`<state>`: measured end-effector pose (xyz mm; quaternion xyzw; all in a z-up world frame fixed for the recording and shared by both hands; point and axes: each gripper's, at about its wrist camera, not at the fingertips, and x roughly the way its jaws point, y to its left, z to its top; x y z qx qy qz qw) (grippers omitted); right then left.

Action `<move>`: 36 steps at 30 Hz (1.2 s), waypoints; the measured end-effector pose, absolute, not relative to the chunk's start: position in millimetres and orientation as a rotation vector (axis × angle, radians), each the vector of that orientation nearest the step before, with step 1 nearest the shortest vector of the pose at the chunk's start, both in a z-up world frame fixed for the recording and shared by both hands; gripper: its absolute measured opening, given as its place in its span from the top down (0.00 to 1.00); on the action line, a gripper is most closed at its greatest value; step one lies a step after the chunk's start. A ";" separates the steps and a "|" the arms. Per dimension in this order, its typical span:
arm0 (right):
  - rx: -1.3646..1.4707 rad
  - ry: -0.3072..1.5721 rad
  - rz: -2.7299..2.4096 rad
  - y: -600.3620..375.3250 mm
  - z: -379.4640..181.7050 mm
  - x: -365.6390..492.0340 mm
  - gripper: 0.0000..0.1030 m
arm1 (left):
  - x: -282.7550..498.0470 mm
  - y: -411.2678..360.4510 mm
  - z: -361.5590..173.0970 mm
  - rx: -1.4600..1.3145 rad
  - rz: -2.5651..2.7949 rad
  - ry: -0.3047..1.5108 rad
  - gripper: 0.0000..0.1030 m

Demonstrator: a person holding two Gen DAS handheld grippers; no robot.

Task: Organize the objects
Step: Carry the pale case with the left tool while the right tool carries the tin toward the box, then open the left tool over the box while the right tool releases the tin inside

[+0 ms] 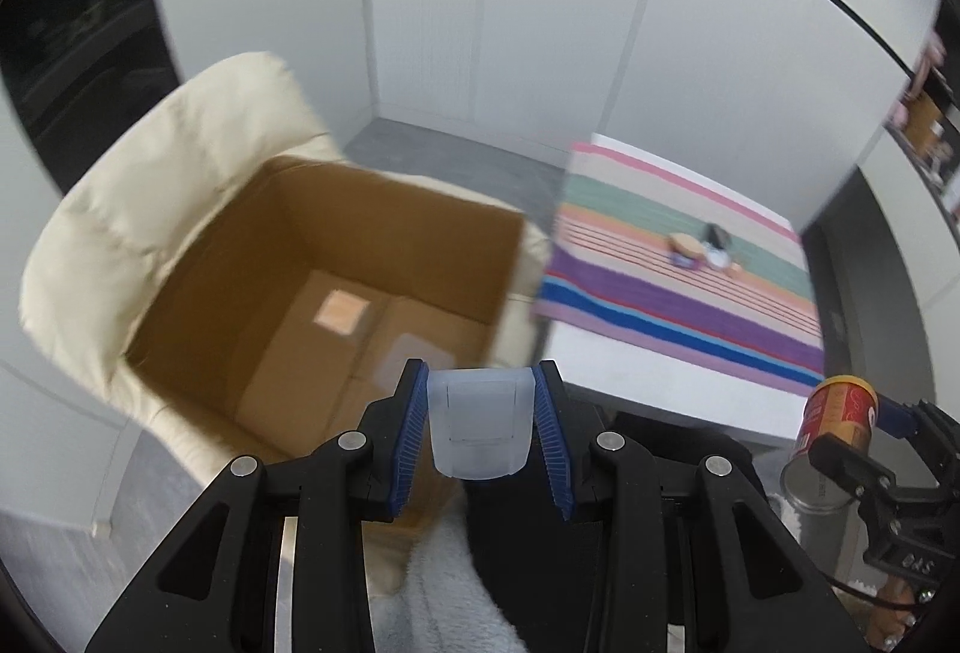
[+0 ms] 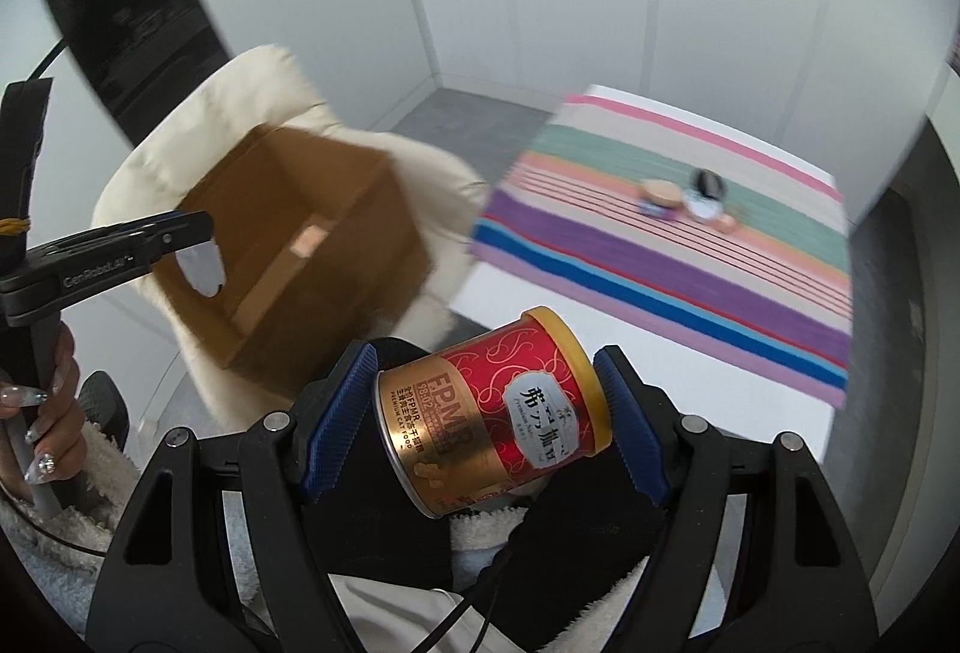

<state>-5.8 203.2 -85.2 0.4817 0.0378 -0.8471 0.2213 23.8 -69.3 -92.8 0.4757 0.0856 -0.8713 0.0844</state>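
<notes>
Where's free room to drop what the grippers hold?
Cardboard box on the cream chair: floor bare apart from taped seams. Striped cloth: near purple and blue bands free, as is the white table edge. Crowded only around the small items mid-cloth.

Left tongs clamped a translucent plastic case. Open cardboard box sat below on a cream chair. Striped cloth covered the counter.

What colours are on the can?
The can is red with gold bands, swirly gold lines and a white label. It shows best in the right wrist view.
</notes>
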 end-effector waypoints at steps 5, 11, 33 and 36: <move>1.292 0.146 -2.228 153.9 -89.5 -4.3 0.25 | 35.1 -104.1 -100.1 1.386 -2.525 0.325 0.65; 1.258 0.247 -2.147 106.0 -94.5 -4.2 0.25 | 34.4 -124.5 -101.7 1.348 -2.496 0.359 0.65; 1.159 0.438 -2.075 -47.7 -129.9 -76.1 0.15 | 6.7 -232.2 -135.4 1.193 -2.293 0.533 0.07; 1.174 0.374 -2.056 -51.0 -132.9 -83.2 0.02 | 7.7 -235.7 -136.9 1.193 -2.282 0.542 0.07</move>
